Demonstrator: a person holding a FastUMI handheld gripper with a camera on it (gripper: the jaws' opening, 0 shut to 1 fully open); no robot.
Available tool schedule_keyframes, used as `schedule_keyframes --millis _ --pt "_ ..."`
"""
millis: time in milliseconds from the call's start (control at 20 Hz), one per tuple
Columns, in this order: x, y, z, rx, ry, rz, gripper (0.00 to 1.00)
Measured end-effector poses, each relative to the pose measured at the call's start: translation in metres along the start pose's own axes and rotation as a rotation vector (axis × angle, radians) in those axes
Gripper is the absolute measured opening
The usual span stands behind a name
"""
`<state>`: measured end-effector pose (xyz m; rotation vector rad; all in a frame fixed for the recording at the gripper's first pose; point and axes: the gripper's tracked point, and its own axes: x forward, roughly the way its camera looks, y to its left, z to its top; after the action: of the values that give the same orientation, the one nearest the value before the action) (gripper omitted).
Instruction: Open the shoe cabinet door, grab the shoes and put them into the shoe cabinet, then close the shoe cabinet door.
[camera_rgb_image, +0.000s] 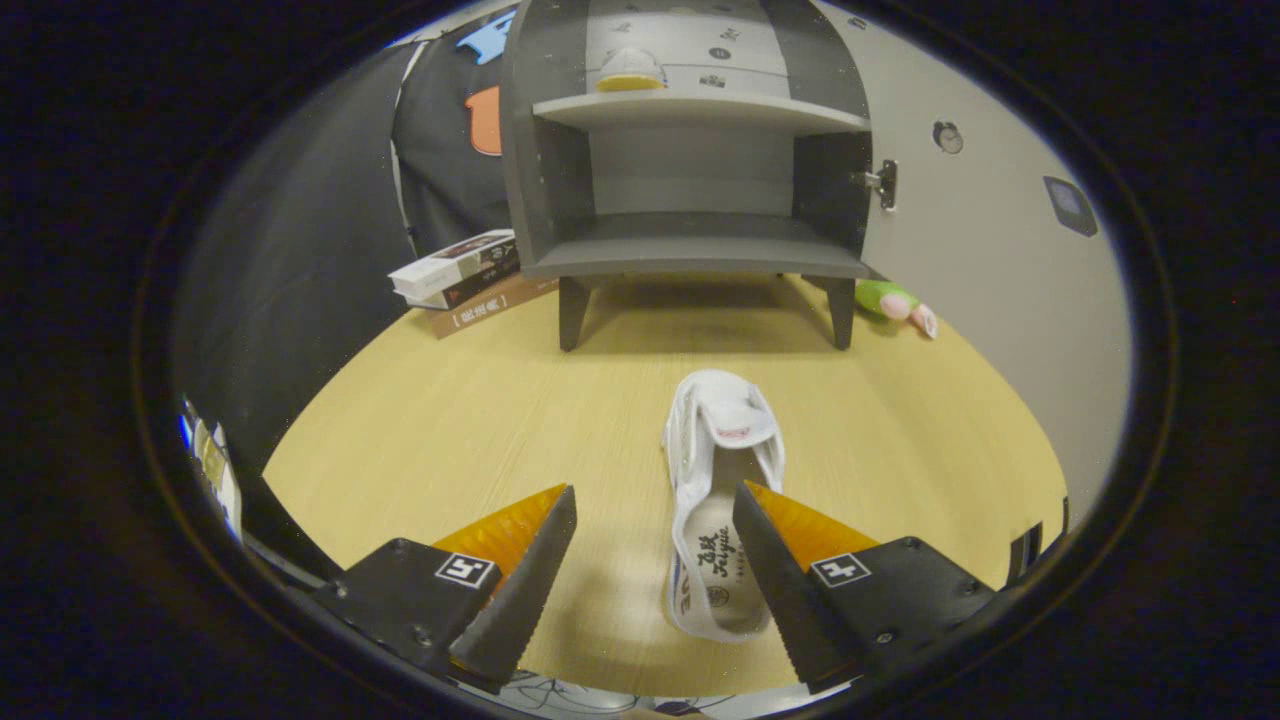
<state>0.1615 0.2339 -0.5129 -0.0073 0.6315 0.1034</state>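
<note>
Now tool (655, 505) spread wide, white shoe (722, 500) lying between fingers, ungripped; shoe cabinet (690, 150) beyond, door open

A round-edged table (420, 430) of pale yellow wood grain filled the lower part of the scene, evenly lit, with a soft shadow under the furniture standing on it. Behind it on the left hung black cloth (300, 250) as a wall. On the right stood a plain light grey panel (990, 250) bearing a small round fitting (947, 137) and a dark square patch (1070, 205). A stack of books (465, 275) lay at the table's far left, a green and pink toy (895, 305) at the far right
</note>
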Motion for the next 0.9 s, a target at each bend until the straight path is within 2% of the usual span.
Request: schedule_keyframes --millis 150,550,600,650,750,850,900 --pt "0.025 -0.006 0.006 -0.024 0.006 -0.016 1.0" --pt "0.057 0.001 0.016 -0.04 0.046 0.072 0.98" --pt "0.058 -0.001 0.018 -0.049 0.039 0.078 0.89" --pt "0.06 -0.007 0.019 -0.051 0.029 0.067 0.85" --pt "0.063 -0.022 0.019 -0.029 0.015 0.039 0.65" --pt "0.064 -0.02 0.021 0.006 0.028 0.086 0.29" --pt "0.061 -0.019 0.02 0.003 0.033 0.095 0.2"
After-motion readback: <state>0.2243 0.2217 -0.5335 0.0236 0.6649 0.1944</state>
